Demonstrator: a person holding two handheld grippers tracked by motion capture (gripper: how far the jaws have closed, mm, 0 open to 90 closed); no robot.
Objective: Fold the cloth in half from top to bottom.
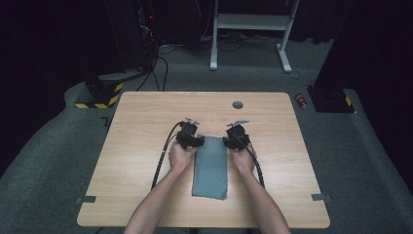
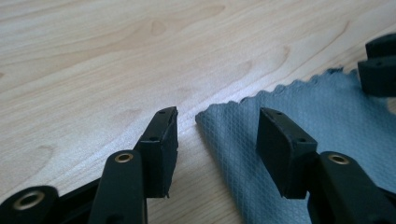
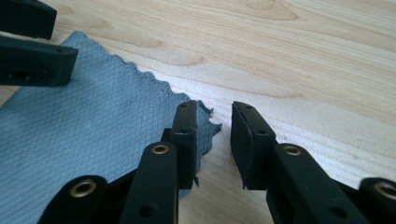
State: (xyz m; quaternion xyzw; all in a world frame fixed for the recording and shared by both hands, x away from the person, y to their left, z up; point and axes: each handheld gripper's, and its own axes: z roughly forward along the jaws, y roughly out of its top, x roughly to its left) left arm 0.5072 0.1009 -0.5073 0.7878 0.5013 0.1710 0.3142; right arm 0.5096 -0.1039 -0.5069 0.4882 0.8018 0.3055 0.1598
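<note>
A grey-blue cloth point(image 1: 210, 168) with a diamond weave lies as a long strip in the middle of the wooden table point(image 1: 141, 126). My left gripper point(image 1: 198, 139) is at the cloth's far left corner. In the left gripper view the gripper point(image 2: 217, 116) stands open, its jaws astride that cloth point(image 2: 299, 112) corner without pressing on it. My right gripper point(image 1: 227, 141) is at the far right corner. In the right gripper view it point(image 3: 212, 109) is open too. The frayed tip of the cloth point(image 3: 93, 116) lies in the gap, with one jaw resting over the fabric.
A round cable hole point(image 1: 237, 105) sits near the table's far edge. On the carpet beyond are a red can point(image 1: 301, 101), a white desk frame point(image 1: 251, 22) and a yellow-black striped base point(image 1: 100, 97). Bare wood lies on either side of the cloth.
</note>
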